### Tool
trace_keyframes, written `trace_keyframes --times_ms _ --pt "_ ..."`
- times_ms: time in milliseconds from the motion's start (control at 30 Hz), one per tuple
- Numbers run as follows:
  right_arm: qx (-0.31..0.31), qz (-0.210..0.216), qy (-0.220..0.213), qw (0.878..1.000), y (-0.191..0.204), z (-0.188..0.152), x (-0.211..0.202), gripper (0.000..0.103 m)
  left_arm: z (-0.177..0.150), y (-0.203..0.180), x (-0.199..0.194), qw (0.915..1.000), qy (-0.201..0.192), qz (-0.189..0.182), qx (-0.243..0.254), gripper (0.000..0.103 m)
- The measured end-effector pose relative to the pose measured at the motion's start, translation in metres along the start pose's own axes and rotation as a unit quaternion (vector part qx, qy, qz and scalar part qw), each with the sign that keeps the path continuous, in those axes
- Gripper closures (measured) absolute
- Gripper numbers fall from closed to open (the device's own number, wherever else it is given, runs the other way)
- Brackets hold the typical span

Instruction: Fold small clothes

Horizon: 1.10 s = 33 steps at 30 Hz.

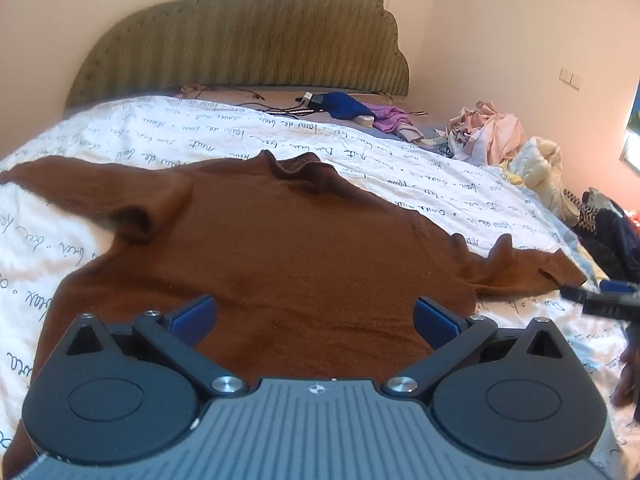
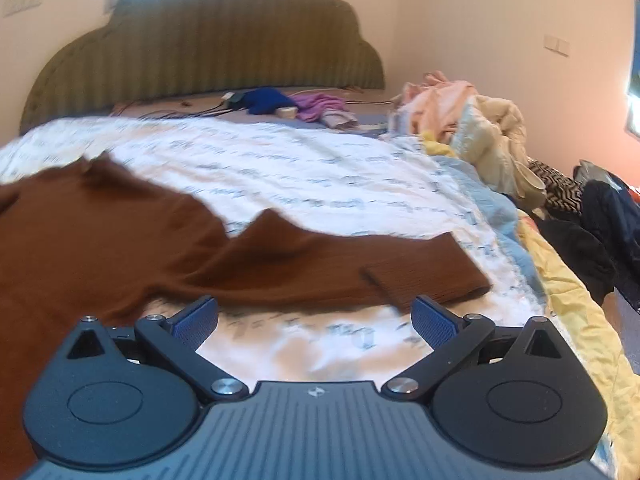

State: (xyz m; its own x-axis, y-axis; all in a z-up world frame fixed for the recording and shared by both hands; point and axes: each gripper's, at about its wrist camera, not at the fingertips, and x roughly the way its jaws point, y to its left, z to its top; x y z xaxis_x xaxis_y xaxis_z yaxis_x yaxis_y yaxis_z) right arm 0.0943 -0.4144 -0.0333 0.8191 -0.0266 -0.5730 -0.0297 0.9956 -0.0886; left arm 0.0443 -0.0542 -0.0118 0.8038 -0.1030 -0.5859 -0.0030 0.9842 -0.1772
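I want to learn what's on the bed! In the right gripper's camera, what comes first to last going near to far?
Open right gripper → brown knit sweater's sleeve → white quilt with handwriting print → blue cloth → olive-green padded headboard.

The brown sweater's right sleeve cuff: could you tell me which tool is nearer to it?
Right. The right tool hovers open just short of the cuff; the left tool is open over the sweater's body.

A sweater (image 1: 280, 248) lies spread on the bedcover (image 1: 400, 160), clothes pile (image 1: 492, 136) to its right, headboard (image 1: 248, 40) behind.
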Motion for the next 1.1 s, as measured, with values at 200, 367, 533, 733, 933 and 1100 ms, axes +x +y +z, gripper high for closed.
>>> trace_keyframes --times_ms 200,367,533,733,933,1100 --pt "-0.040 -0.047 0.025 0.998 -0.039 0.013 0.046 0.000 -0.018 -0.006 0.025 0.9984 0.053 0.001 0.017 0.000" --pt "-0.017 -0.030 0.040 0.999 -0.056 0.020 0.082 0.000 -0.026 0.008 0.032 0.9950 0.098 -0.010 0.012 0.000" --pt "-0.046 -0.043 0.068 0.996 -0.053 0.021 0.103 0.027 -0.025 0.012 0.025 0.9947 0.099 -0.008 0.029 0.000" --pt "-0.023 -0.051 0.087 0.995 -0.062 0.021 0.109 0.093 -0.026 0.013 0.021 0.9939 0.105 -0.011 0.030 0.000" --pt "0.032 -0.022 0.059 0.998 -0.077 0.041 0.082 0.096 -0.024 0.018 0.018 0.9935 0.111 -0.019 0.015 0.000" --pt "0.087 0.044 0.023 0.995 -0.065 0.071 0.050 0.096 -0.020 0.025 0.019 0.9934 0.109 -0.033 -0.003 0.000"
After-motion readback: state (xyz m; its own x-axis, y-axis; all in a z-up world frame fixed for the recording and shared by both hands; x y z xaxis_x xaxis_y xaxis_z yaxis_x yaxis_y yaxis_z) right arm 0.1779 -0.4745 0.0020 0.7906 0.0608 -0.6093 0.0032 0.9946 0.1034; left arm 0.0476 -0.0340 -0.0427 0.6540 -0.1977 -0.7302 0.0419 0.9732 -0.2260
